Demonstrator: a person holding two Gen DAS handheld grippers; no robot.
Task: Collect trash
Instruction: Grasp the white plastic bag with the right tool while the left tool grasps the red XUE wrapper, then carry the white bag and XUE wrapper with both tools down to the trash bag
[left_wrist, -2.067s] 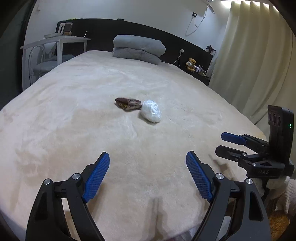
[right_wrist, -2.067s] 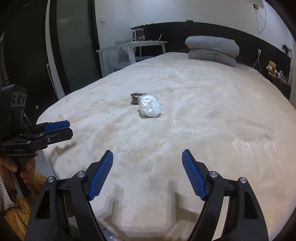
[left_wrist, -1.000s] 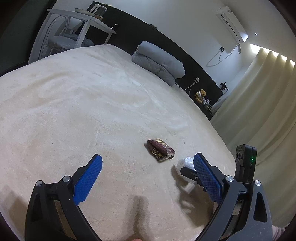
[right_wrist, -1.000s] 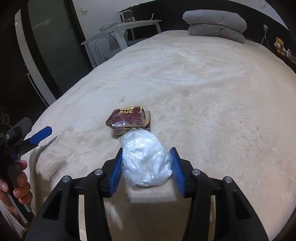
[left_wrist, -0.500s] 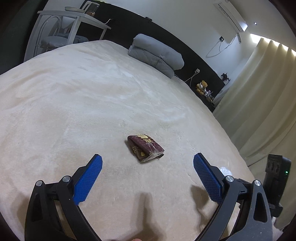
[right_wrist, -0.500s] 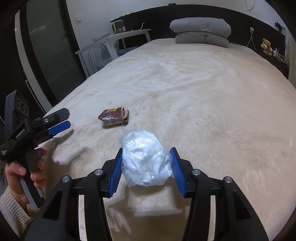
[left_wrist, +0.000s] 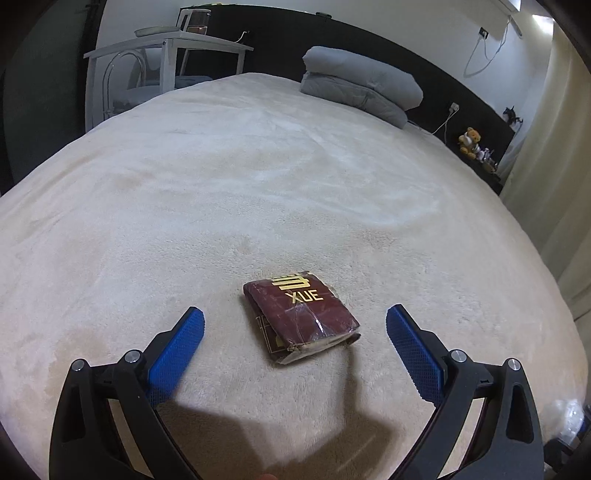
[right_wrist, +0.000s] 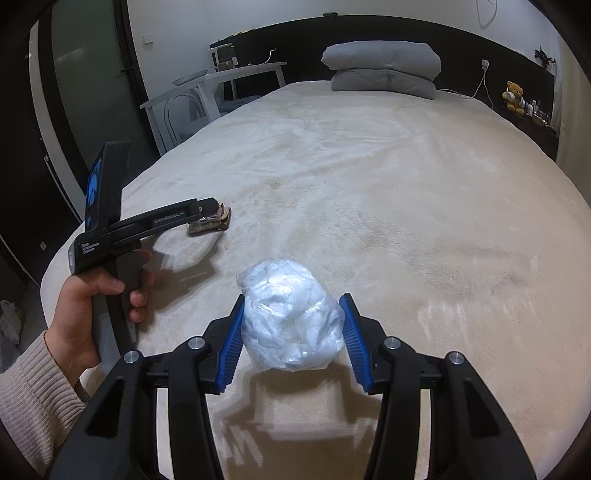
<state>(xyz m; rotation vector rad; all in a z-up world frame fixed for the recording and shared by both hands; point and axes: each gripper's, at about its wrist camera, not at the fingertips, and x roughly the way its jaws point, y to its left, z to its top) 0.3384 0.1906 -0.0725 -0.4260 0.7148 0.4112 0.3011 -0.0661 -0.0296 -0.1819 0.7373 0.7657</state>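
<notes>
Room: bedroom with a black headboard wall (right_wrist: 406, 33) behind the bed and cream curtains (left_wrist: 554, 166) on one side.
Bed (left_wrist: 258, 184): wide, covered in a cream plush blanket; it carried every item below.
Folded duvet (right_wrist: 382, 68): grey, stacked at the head of the bed.
Side table (left_wrist: 166, 40): white, beside the bed, with a jug-like appliance on top; contents could not be made out.
Left gripper (left_wrist: 295, 338): blue-padded fingers were spread wide, one on each side of the packet and touching nothing; from the right wrist view the tool was seen side-on, gripped by the left hand (right_wrist: 96, 306) in a knitted sleeve.
Right gripper (right_wrist: 293, 334): fingers were pressed against both flanks of the plastic bag, pinching it above the blanket, where its shadow fell.
Plastic bag (right_wrist: 290, 319): clear, crumpled into a rounded bundle, white crumpled material inside; roughly as tall as wide, so no clear long axis.
Maroon packet (left_wrist: 301, 315): flat, near-square wrapper with gold "XUE" lettering, lying face up on the blanket between the left fingers; its slightly longer axis ran from far-left to near-right, and the torn, open edge pointed toward the camera. Contents could not be told.
Teddy bear (right_wrist: 513, 96): small, on the shelf beside the headboard.
</notes>
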